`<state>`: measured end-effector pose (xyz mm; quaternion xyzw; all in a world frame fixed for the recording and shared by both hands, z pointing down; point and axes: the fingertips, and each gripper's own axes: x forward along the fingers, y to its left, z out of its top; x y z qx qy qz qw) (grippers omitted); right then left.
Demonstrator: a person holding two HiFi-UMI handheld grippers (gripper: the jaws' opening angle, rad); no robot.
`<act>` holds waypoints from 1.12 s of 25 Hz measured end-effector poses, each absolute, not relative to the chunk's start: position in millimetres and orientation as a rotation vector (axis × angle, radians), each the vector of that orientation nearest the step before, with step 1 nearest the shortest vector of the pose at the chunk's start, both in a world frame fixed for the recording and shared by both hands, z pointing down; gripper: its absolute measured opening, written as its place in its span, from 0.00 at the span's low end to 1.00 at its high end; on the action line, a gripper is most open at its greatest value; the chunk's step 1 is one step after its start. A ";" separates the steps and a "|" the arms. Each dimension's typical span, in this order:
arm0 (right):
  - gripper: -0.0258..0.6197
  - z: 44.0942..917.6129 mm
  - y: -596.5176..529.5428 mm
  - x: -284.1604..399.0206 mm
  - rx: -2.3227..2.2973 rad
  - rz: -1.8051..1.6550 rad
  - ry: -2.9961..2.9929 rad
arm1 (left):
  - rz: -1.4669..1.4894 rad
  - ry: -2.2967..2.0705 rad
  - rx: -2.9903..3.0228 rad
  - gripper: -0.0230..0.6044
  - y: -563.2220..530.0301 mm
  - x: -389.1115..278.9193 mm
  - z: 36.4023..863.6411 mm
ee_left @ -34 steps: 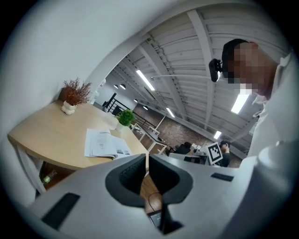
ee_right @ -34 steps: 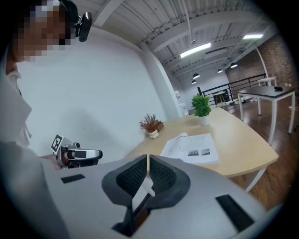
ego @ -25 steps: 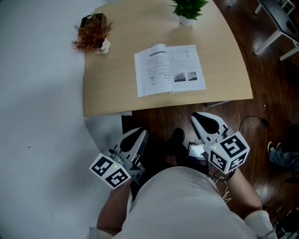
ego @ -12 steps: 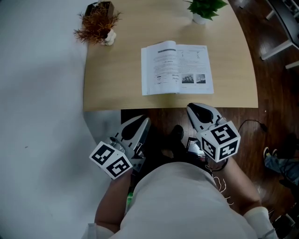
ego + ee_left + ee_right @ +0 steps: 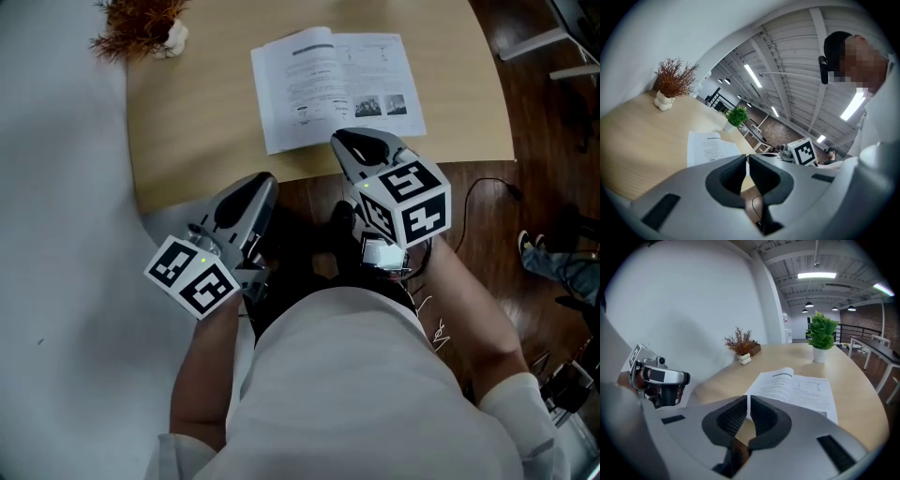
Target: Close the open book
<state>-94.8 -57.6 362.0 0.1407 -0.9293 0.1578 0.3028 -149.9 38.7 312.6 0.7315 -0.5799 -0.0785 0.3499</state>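
My left gripper [image 5: 255,184] is closest to me, down by the near edge of the table [image 5: 187,131]. Its jaws are pressed together with nothing in them. My right gripper [image 5: 354,142] reaches a bit further. Its jaws are together too and empty, and its tip is at the book's near edge, but I can't tell if it touches. I think closed jaws make sense here, because a book gets pushed shut, not pinched.

Just past the right gripper lies the open book [image 5: 337,80] — flat, pages up, close enough to reach. Far beyond the left gripper is a dry brown plant [image 5: 141,23], and beyond the book a green plant [image 5: 822,336] — both well apart from the book, so I think the cover can swing over freely.
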 end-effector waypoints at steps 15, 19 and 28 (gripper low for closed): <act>0.04 409.0 -55.0 -134.9 0.402 0.402 -2.356 | -0.196 -1.384 1.894 0.03 24.9 -176.7 350.5; 0.05 416.9 -53.5 -140.6 0.404 0.370 -2.339 | -0.201 -1.370 1.887 0.03 24.0 -178.9 357.5; 0.05 435.9 -50.9 -153.3 0.406 0.289 -2.301 | -0.206 -1.347 1.873 0.03 21.8 -186.7 374.7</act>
